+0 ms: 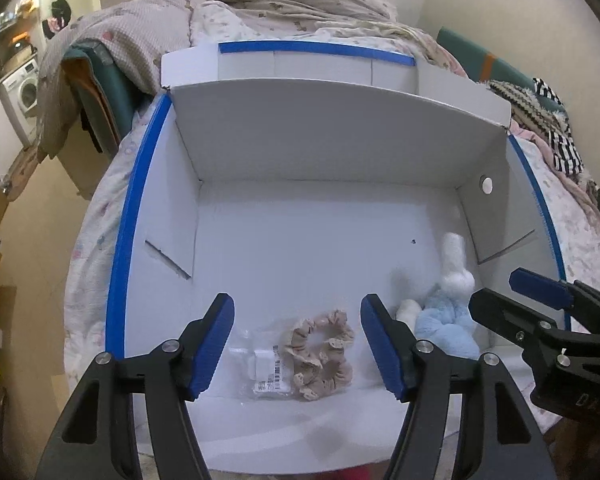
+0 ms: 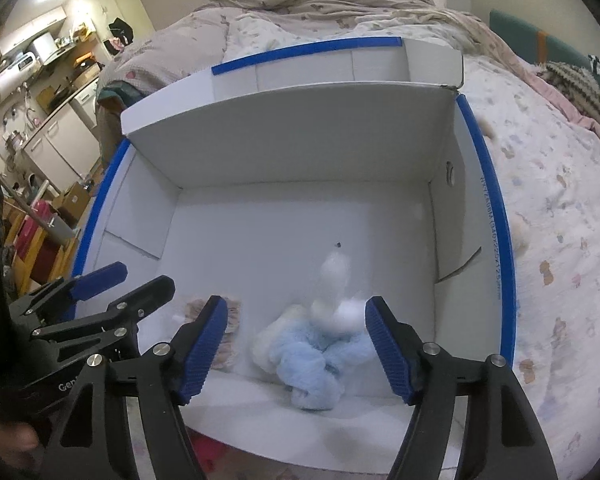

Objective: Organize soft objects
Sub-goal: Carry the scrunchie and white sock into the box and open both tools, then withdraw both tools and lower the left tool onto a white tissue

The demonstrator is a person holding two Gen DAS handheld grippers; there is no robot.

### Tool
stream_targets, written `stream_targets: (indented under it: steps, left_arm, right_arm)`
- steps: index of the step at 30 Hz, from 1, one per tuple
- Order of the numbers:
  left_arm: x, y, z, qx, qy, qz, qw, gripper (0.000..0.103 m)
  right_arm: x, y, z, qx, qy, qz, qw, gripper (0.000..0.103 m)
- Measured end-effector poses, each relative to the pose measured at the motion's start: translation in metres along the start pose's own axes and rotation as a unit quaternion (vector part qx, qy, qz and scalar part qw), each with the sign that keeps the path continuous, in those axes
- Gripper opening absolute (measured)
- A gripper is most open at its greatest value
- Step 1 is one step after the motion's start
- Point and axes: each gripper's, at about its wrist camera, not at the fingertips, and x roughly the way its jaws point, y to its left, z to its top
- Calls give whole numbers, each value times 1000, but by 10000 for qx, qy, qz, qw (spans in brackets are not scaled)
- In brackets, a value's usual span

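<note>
Scrunchies (image 1: 322,354), blue plush (image 2: 312,360) in box (image 1: 300,152); bed (image 2: 560,220) beneath.

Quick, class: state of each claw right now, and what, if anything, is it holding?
Left claw: open, holding nothing; beige scrunchies lie in the box below.
Right claw: open, holding nothing; blue plush toy lies below.

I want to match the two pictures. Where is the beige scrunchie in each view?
Left wrist view: the beige scrunchie lies on the box floor at lower centre, between the left claw's open fingers, beside a small plastic packet.
Right wrist view: the scrunchie is at lower left, mostly hidden behind the right claw's left finger.
Shared landmark: the blue and white plush toy, to the scrunchie's right in both.
</note>
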Motion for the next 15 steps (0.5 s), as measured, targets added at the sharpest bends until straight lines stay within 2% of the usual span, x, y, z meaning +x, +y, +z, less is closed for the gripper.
stream_targets:
  steps: [6,7,8,10,15]
  left_arm:
    - [-8,8,-4,-137,3,-41,9999,63]
    - [-10,9,-4,-143,-21,-8,9999,63]
    - [-13,10,-5,-156,-40,18,9999,63]
    - [-18,12,-8,-210,-57,31,9998,63]
    - [-31,18,-12,-275,-120,126,9995,63]
  right_arm:
    - [-8,-3,-1,132,-32,72,9999,76]
    - [-9,-4,-1,172,-45,75,9998,82]
    - [-10,-3,-1,207,-60,80,9997,93]
    - [-14,-3,-1,253,-104,97,9996,103]
    - [-23,0,-1,262,-328,26,9991,103]
